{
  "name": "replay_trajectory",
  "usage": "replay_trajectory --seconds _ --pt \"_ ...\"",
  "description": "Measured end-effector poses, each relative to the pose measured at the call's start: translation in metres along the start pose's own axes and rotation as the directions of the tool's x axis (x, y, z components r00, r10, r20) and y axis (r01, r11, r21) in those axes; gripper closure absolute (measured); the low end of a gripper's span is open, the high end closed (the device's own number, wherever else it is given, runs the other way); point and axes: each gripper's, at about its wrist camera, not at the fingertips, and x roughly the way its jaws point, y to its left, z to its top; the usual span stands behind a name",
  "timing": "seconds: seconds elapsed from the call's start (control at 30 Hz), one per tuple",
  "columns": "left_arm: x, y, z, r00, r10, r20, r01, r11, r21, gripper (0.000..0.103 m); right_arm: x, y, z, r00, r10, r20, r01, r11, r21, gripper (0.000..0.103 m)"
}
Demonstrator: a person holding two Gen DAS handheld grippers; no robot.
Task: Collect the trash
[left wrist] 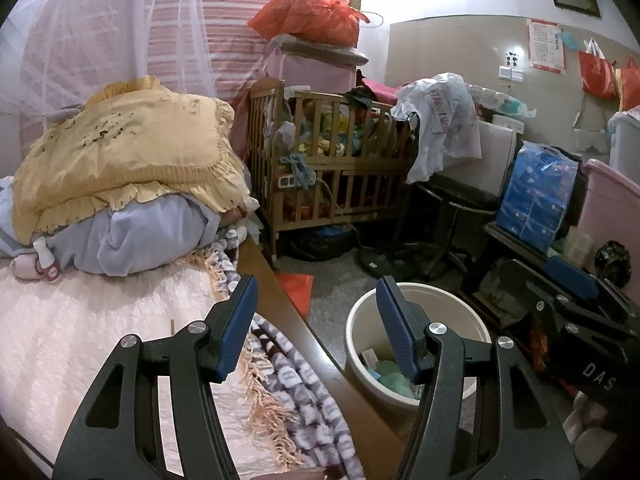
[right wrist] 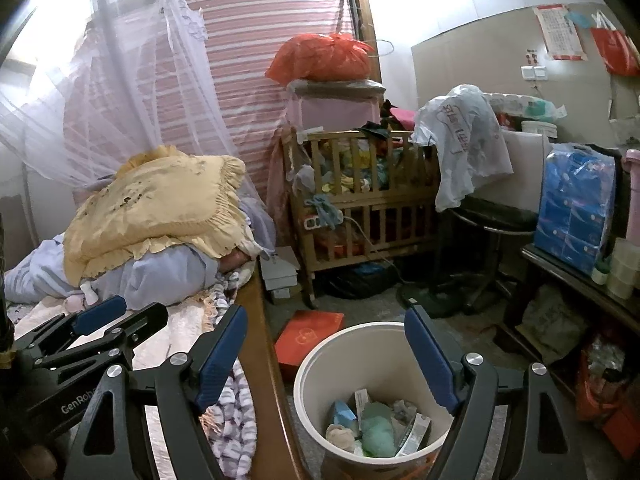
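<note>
**Bin under open tools**

A round, smooth cream bin [right wrist: 320, 380] sits at lower centre, holding crumpled paper and wrappers [right wrist: 376, 428]. The right tool [right wrist: 324, 348] hangs over it, jaws apart, empty. The left tool [left wrist: 316, 312], also apart and empty, straddles the wooden bed edge [left wrist: 280, 300].

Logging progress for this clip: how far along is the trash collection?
Done: the white bin on the floor beside the bed already holds wrappers and crumpled paper. In hand: nothing; the right gripper is open above the bin, and the left gripper is open and empty. Left: no loose trash is clearly identifiable.
</note>
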Motion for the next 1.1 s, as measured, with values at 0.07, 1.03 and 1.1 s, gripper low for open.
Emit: replay_trajectory --seconds 0.07,1.03,1.1 --pt "0.000 0.000 0.000 1.000 -0.001 0.001 0.001 1.000 0.000 0.043 0.001 -0.001 0.000 1.000 -0.001 -0.004 0.001 1.000 0.000 0.024" --pt "-0.001 0.012 -0.003 1.000 0.012 0.025 -0.012 1.000 -0.010 0.043 -0.001 -0.003 -0.003 1.000 -0.008 0.007 0.008 1.000 -0.003 0.021" --pt "0.000 0.012 -0.002 1.000 0.014 0.026 -0.014 1.000 -0.012 0.043 -0.002 -0.005 -0.003 1.000 -0.010 0.010 0.010 1.000 -0.001 0.021"
